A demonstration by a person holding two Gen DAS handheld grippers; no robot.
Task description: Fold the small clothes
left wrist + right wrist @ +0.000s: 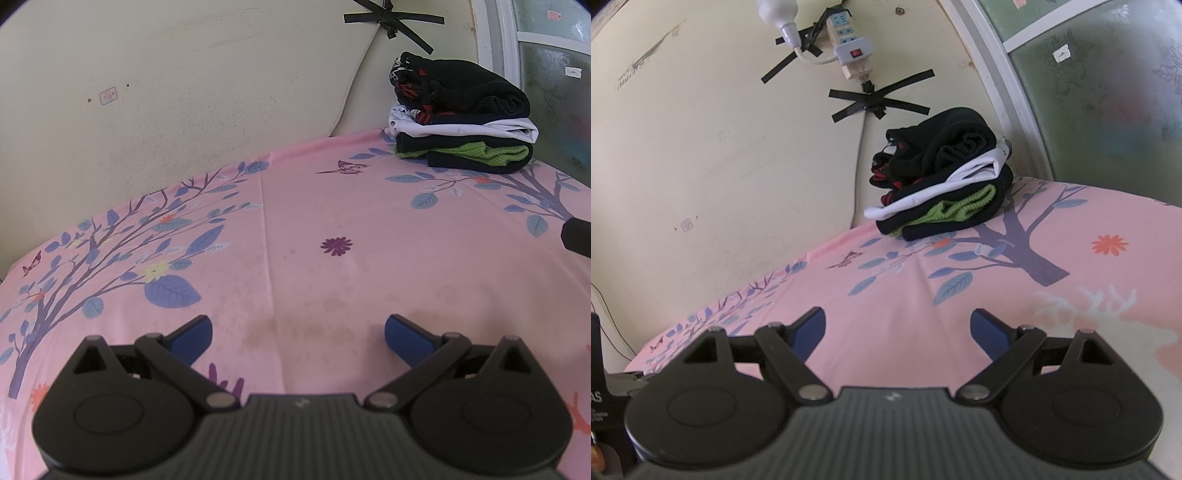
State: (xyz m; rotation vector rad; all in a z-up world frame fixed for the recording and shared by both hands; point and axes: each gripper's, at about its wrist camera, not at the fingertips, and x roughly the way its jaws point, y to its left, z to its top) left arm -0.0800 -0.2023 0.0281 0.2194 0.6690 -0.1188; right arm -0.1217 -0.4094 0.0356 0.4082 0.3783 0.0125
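Both claws I'm running, the left gripper (298, 338) and right gripper (898, 334), hang spread wide and empty over the pink floral sheet (332, 280), while the stack of folded clothes (461, 114) sits in its far corner by the wall, beneath a taped power strip (847, 40).

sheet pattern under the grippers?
Pink bed sheet printed with blue-leaved trees, flowers and butterflies; clearest in the left wrist view.

Black obj (577, 240) cut off at rt edge, unidentifiable.
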